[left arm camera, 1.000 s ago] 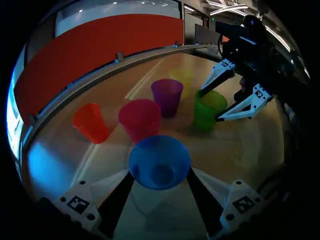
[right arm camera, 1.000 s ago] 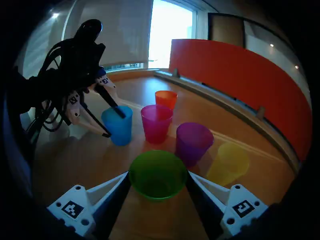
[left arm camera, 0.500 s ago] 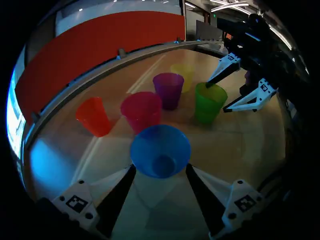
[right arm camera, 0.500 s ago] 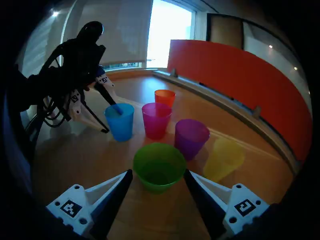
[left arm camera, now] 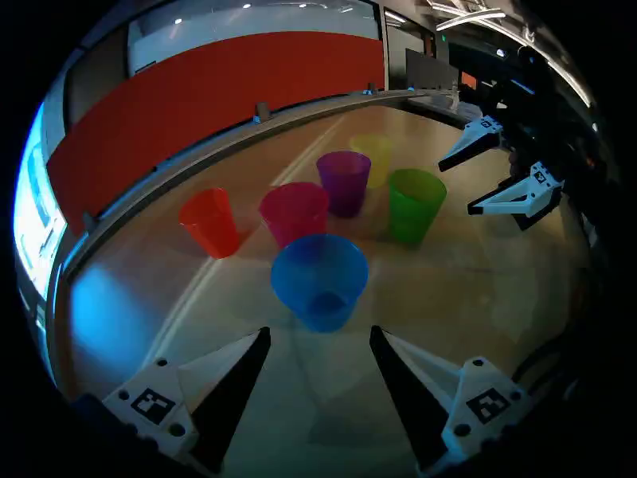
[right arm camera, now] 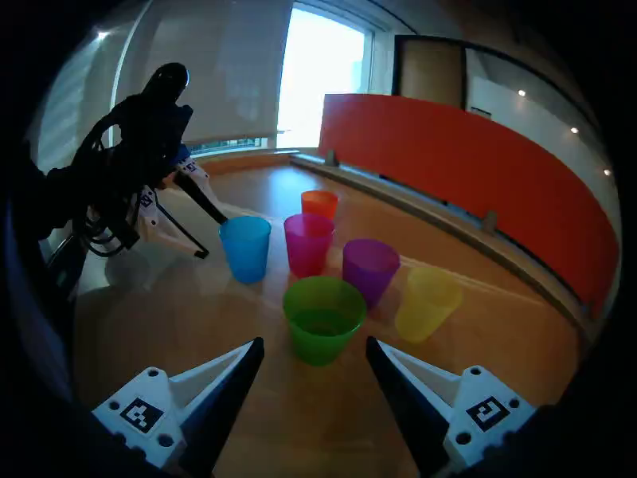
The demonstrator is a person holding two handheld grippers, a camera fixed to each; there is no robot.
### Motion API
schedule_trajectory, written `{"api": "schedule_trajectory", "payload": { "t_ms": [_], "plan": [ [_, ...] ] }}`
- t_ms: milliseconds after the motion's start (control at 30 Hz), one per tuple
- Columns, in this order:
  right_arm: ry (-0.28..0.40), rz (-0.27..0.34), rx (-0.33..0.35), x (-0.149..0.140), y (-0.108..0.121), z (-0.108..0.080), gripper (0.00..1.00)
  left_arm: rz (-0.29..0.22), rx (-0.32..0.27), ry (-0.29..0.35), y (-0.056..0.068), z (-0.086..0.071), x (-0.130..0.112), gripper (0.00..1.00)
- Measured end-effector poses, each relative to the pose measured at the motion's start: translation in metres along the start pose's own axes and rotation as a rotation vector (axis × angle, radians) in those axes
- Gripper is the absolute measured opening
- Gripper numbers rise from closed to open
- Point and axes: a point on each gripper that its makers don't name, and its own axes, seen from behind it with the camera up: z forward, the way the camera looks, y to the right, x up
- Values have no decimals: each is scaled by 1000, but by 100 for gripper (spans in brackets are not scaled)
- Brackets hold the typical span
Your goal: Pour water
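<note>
Left tongs spread wide, gripping nothing. Just ahead of the tips, upright on the table, a blue cup. Right tongs likewise wide and empty, a green cup standing just beyond, clear of both fingers. Behind, clustered close: pink cup, purple cup, yellow cup, orange cup. Possibly a little water in the green cup; too dim to tell.

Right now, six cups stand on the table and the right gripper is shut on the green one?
No: the right gripper is open, and neither finger touches the green cup, as the right gripper view shows. The rest holds.
</note>
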Motion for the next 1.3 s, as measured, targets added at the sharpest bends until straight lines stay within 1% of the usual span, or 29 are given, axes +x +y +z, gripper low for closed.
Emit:
{"api": "schedule_trajectory", "payload": {
  "t_ms": [100,300,500,600,767,900,1000,1100,1200,1300],
  "plan": [
    [34,23,-27,1,-2,-9,100,-12,28,37,-2,-10,5,93],
    [90,65,-86,6,-5,-28,100,-81,77,139,-8,-33,17,93],
    [146,98,-162,15,-2,-45,100,-134,127,232,-16,-53,21,93],
    [180,109,-203,23,3,-55,99,-149,160,289,-21,-63,24,93],
    [232,125,-278,33,16,-67,100,-168,238,386,-33,-85,32,93],
    [275,154,-336,40,25,-76,99,-191,312,479,-42,-106,42,93],
    [312,180,-382,44,33,-83,99,-226,365,552,-48,-122,48,93],
    [342,202,-426,45,40,-90,99,-275,406,608,-54,-133,48,93],
    [365,229,-481,46,48,-98,99,-322,447,647,-62,-142,44,93],
    [395,258,-538,50,55,-106,99,-355,491,670,-70,-148,37,93]
  ]
}}
